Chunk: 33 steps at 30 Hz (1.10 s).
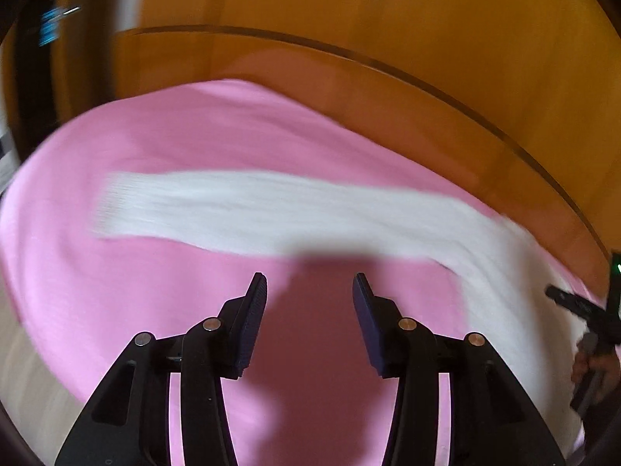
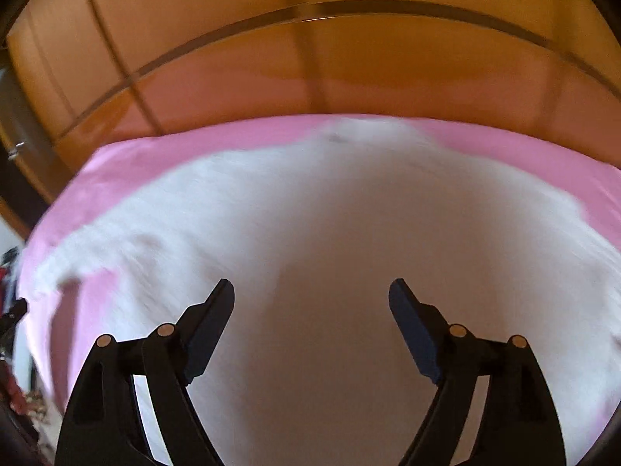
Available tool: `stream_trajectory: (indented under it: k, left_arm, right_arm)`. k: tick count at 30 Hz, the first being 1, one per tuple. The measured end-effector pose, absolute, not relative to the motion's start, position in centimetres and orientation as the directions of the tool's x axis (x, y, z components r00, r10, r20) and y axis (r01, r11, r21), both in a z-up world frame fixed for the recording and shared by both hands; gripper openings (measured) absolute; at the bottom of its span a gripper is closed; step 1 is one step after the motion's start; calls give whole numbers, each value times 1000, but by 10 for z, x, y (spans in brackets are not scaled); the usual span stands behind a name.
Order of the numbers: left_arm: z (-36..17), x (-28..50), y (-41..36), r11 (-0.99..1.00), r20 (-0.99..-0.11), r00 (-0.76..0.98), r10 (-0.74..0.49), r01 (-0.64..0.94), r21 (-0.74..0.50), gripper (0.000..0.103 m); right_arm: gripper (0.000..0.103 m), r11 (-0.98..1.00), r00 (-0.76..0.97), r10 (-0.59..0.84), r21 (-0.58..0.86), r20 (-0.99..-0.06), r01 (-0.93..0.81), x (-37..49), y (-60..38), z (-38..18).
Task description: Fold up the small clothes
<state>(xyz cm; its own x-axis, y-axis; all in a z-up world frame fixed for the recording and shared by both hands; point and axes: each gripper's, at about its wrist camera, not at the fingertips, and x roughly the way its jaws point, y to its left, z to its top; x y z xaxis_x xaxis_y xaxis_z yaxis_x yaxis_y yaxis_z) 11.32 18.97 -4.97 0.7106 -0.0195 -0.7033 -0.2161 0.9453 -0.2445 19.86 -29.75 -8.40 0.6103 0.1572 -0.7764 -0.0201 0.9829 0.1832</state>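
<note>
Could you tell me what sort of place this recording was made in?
Probably a bedroom: a white garment lies spread on a pink sheet like a bed's, backed by glossy orange wooden panels resembling a headboard or wardrobe.

Looks like a home bedroom: pink sheet spread over a bed, glossy orange-brown wooden panelling with thin metal trim strips right behind it, a hinged wooden door at the left edge.

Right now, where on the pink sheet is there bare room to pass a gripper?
Bare pink sheet lies under the open left gripper, bordered ahead by the white garment's sleeve. The open right gripper hangs over the garment body; only a thin pink strip remains by the wooden headboard.
</note>
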Motion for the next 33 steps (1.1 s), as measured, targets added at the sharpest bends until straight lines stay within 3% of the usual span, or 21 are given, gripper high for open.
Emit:
stream_trajectory:
  k: [3,5,9,12,19,20,21,22,23,24,27,29,33]
  left_arm:
    - [-51,109,128,955,-685,711,-161,-63,-289,45]
    - [-54,106,82,955,-683,689,-242,45,-294,59]
    - [-67,107,23,950,-710,633,-308,164,-266,61]
    - [-75,111,-5,954,-735,610,-298,223,-202,61]
    - [-98,127,-29,958,-792,549,-267,241,-157,61]
    - [-101,125,-32,959,-796,546,-263,237,-154,61]
    - [-101,126,-34,960,-799,543,-260,232,-155,61]
    - [-103,129,-36,962,-801,541,-256,226,-155,61]
    - [-104,129,-36,963,-802,541,-253,223,-153,61]
    - [-104,127,-36,964,-803,542,-248,220,-149,61]
    - [-106,131,-38,967,-805,543,-240,211,-146,64]
    - [-108,131,-38,968,-805,544,-235,207,-143,65]
    - [-110,134,-40,970,-807,544,-230,193,-147,69]
  right_arm:
    - [79,980,648,48,162,-760,118,143,-377,-63]
    - [79,960,664,-29,165,-747,228,112,-417,-56]
    - [78,869,618,-176,174,-766,463,50,-512,-65]
    - [74,745,613,-103,348,-784,569,21,-555,-86]
    - [73,694,646,-44,441,-762,568,19,-569,-111]
    - [64,687,658,-27,464,-752,559,23,-570,-110]
    - [45,680,663,-11,481,-748,554,33,-572,-112]
    - [34,682,659,11,488,-752,545,39,-573,-114]
    - [14,688,656,28,491,-754,535,49,-571,-116]
    - [8,690,655,58,505,-753,519,55,-572,-116]
    - [7,661,727,102,593,-679,460,50,-586,-97]
    - [7,581,808,100,694,-580,426,31,-613,-77]
    - [9,427,891,-10,804,-453,414,-1,-688,-52]
